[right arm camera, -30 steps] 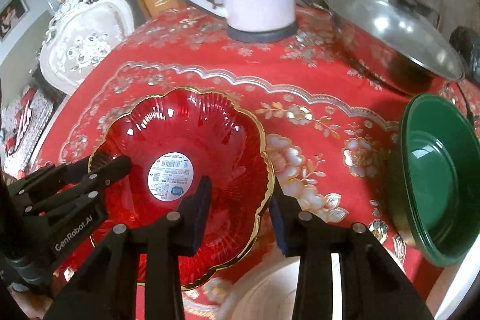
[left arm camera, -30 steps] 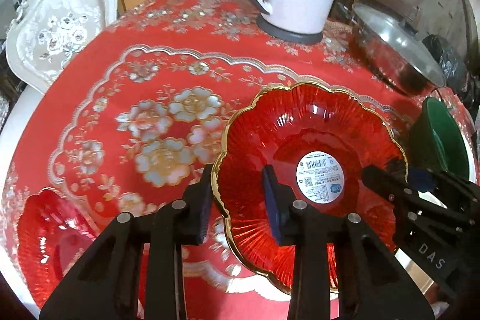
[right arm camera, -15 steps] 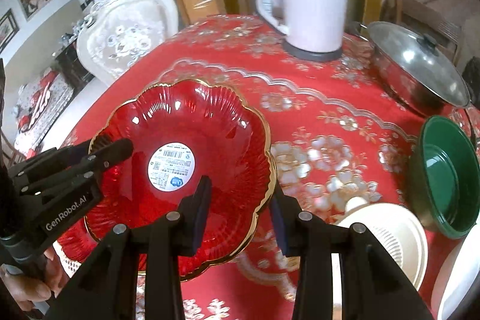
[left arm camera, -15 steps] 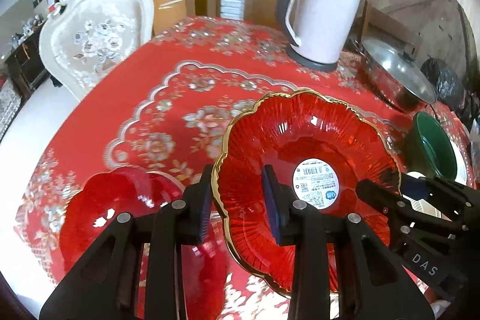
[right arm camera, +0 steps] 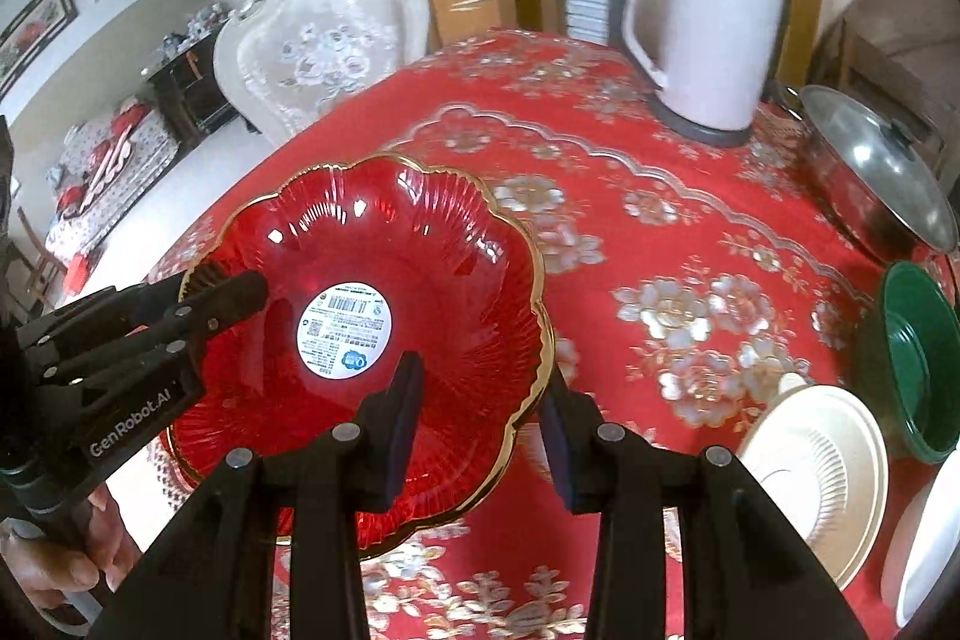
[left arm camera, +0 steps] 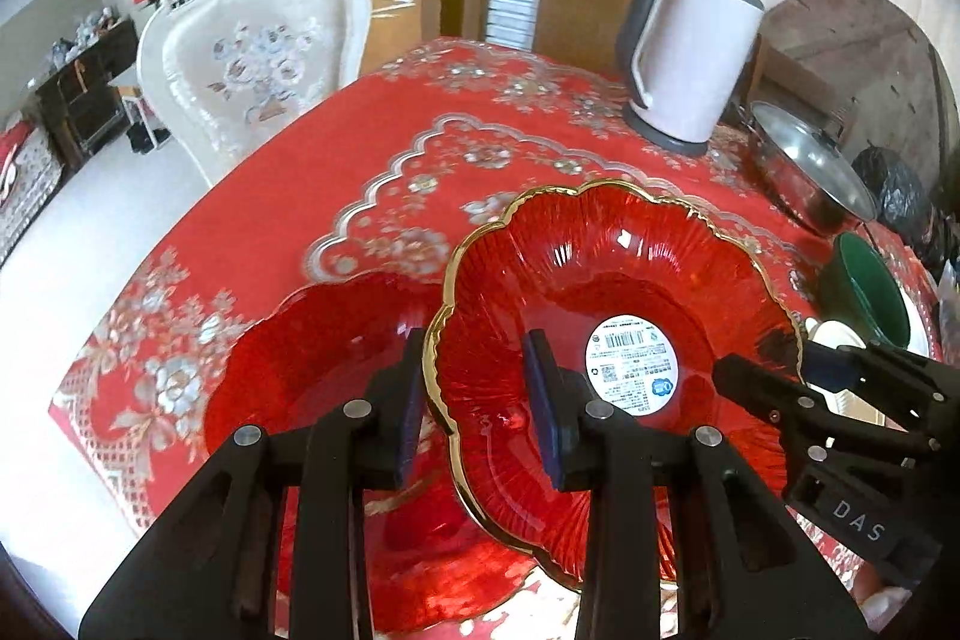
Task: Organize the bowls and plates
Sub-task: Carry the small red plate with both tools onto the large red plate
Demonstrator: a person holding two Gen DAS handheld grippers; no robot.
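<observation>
Left wrist view: I have both grippers, left [left arm camera: 474, 394] and right [right arm camera: 480, 409], with jaws pinching opposite rims of the gold-edged red bowl [left arm camera: 618, 274], level above the matching red bowl [left arm camera: 312, 358] near the tabletop's [left arm camera: 336, 172] front edge, for nesting.

I'm seeing bare tablecloth [right arm camera: 690, 220] lying open mid-table; the kettle [right arm camera: 708, 28] and lidded pot [right arm camera: 882, 178] are blocking the far side, green bowl [right arm camera: 918, 358] and cream plate [right arm camera: 810, 466] crowding the right.

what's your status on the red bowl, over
Left hand-held gripper and right hand-held gripper both clamped on gold-rimmed red bowl rim. Second red bowl below left. Nothing blocking.
</observation>
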